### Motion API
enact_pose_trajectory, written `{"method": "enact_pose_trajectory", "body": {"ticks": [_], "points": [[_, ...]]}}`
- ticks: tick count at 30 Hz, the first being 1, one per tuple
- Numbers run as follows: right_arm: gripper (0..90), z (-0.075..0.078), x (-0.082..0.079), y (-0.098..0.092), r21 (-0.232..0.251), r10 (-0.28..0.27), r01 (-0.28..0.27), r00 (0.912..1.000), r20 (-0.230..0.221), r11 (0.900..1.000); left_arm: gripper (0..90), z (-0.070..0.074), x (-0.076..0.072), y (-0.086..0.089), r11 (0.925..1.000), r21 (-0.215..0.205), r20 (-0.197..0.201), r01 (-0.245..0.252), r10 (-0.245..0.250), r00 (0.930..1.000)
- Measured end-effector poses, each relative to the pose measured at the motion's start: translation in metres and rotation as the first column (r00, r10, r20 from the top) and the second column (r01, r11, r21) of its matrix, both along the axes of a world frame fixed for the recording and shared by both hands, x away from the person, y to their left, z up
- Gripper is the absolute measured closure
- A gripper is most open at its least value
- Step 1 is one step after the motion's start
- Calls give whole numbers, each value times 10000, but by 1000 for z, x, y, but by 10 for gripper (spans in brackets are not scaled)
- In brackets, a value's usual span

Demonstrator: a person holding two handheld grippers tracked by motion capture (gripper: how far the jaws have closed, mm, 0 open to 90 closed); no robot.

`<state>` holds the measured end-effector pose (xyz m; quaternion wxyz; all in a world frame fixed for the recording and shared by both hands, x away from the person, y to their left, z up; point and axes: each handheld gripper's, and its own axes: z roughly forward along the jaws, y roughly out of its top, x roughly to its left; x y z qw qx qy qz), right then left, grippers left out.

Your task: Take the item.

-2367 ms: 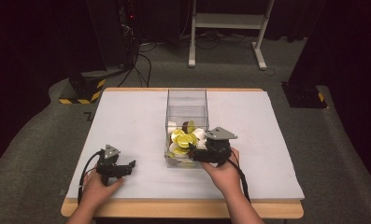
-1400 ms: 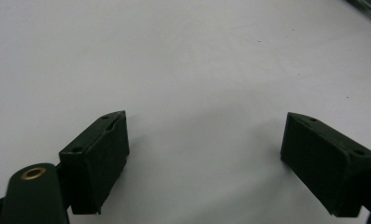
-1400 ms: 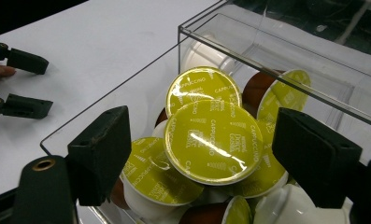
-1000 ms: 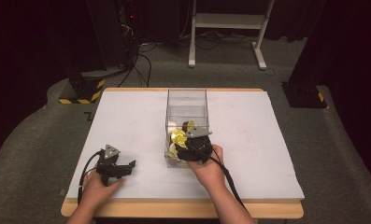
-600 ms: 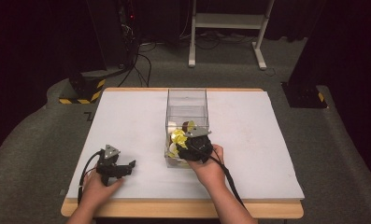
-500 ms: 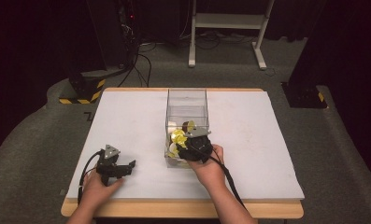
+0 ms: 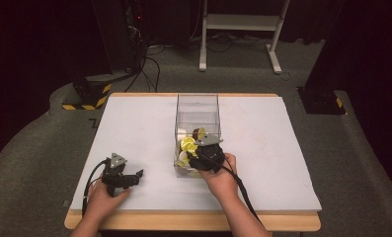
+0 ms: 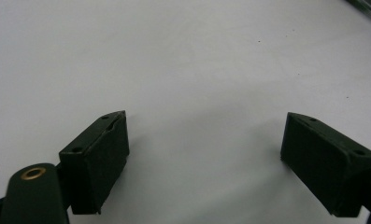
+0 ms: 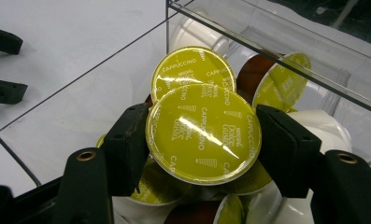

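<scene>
Inside the clear bin (image 7: 197, 106) on the counter (image 7: 134, 128), the right hand-held gripper (image 9: 202, 140) has just closed on a yellow-lidded capsule (image 9: 203, 133). Left hand-held gripper (image 8: 204, 158) rests gaping, empty.

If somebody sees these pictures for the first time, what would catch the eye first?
Probably the yellow-lidded capsule, marked cappuccino, which the right gripper clamps by its rim inside the clear box at the middle of the white table. More capsules lie heaped beneath it. The left gripper rests open near the table's front left corner.
</scene>
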<state>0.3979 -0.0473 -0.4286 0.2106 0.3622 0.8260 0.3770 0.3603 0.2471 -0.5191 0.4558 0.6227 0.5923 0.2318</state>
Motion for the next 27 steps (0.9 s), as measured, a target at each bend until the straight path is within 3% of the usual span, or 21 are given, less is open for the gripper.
{"method": "enact_pose_trajectory", "body": {"ticks": [27], "points": [[383,8,-13,-10,540,114,-139,9989,451,9984,155,0,0,0,10000,51,-24,24,-24,10000]]}}
